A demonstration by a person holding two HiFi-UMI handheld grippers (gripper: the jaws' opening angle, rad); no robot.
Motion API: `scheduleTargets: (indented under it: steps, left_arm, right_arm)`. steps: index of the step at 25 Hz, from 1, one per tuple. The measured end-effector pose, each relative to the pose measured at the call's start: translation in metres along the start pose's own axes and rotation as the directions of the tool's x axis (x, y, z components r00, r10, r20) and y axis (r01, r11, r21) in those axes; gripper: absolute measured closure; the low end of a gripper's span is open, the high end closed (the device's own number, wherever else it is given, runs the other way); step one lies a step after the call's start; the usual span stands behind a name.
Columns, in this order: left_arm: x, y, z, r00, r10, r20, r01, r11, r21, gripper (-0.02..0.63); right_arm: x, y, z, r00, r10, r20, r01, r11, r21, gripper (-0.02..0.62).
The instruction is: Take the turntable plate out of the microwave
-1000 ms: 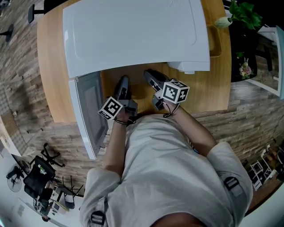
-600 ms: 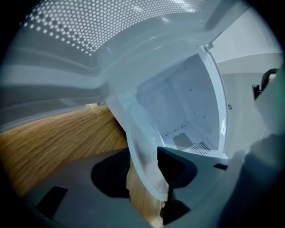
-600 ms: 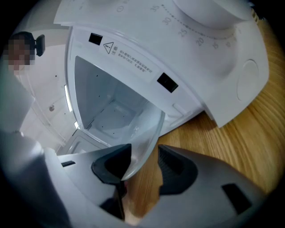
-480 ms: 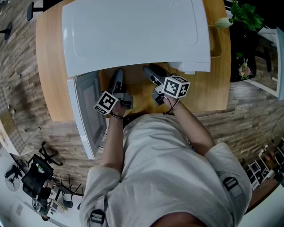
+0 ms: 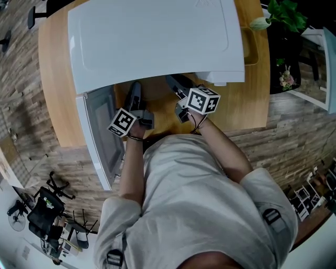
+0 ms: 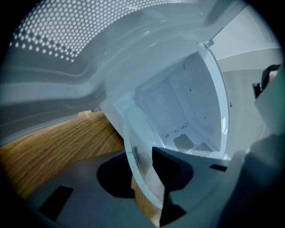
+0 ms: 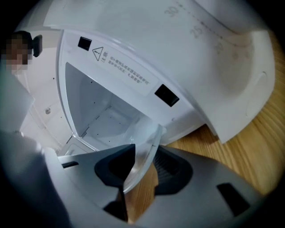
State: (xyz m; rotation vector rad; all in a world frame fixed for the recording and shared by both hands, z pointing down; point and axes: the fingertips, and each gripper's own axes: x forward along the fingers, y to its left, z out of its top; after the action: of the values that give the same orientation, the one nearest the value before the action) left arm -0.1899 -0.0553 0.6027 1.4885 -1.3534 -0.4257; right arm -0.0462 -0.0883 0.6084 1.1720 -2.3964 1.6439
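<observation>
Microwave [image 5: 157,42]: white casing, smooth and glossy. Plate [image 6: 138,147]: clear glass, smooth, glossy. Table [image 5: 52,84]: wood, visible grain, smooth finish. Floor [image 5: 21,105]: wood planks. Shirt [image 5: 194,210]: matt cloth.

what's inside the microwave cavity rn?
Bare white walls and vent holes in the microwave cavity. The turntable plate is out front, clamped by left gripper and right gripper, jaws just closed. It hides the cavity's front floor.

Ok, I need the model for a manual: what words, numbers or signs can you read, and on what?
"30", "25": faint dial numerals on the microwave control panel, uncertain.
Warning triangle: sign on the cavity's front frame.
Print line beside it: too blurred to read.
Embossed mark on the microwave's top: too small.
</observation>
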Motion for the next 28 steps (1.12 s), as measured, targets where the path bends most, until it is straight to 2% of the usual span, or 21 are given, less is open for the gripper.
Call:
scheduleTargets:
  steps: [10, 14, 17, 19, 22, 28]
  left_arm:
    - [-0.026, -0.001, -0.018, 1.0, 0.0, -0.008, -0.001, 1.0, -0.022, 0.474]
    - [-0.028, 0.003, -0.024, 0.998, 0.012, -0.067, -0.009, 0.999, 0.047, 0.452]
    - [-0.029, 0.013, -0.028, 0.992, 0.053, -0.115, -0.041, 0.994, 0.106, 0.389]
    - [-0.027, 0.016, -0.025, 0.993, 0.056, -0.108, -0.046, 0.994, 0.095, 0.37]
    - [-0.022, 0.012, -0.016, 0.997, 0.03, -0.077, -0.025, 0.997, 0.067, 0.37]
    - [-0.012, 0.015, -0.002, 0.999, 0.029, -0.042, -0.027, 0.998, 0.053, 0.37]
  right_arm:
    - [-0.02, 0.008, -0.016, 0.999, 0.033, -0.026, -0.034, 0.999, -0.026, 0.466]
    - [-0.022, 0.006, -0.017, 0.998, 0.047, -0.046, -0.048, 0.998, -0.035, 0.469]
    - [-0.023, 0.005, -0.021, 0.997, 0.041, -0.065, -0.045, 0.998, -0.052, 0.479]
    - [-0.023, 0.006, -0.023, 0.996, 0.045, -0.071, -0.049, 0.998, -0.05, 0.48]
    - [-0.025, 0.007, -0.024, 0.996, 0.054, -0.067, -0.057, 0.998, -0.035, 0.483]
    - [-0.025, 0.008, -0.025, 0.995, 0.065, -0.071, -0.066, 0.998, -0.018, 0.488]
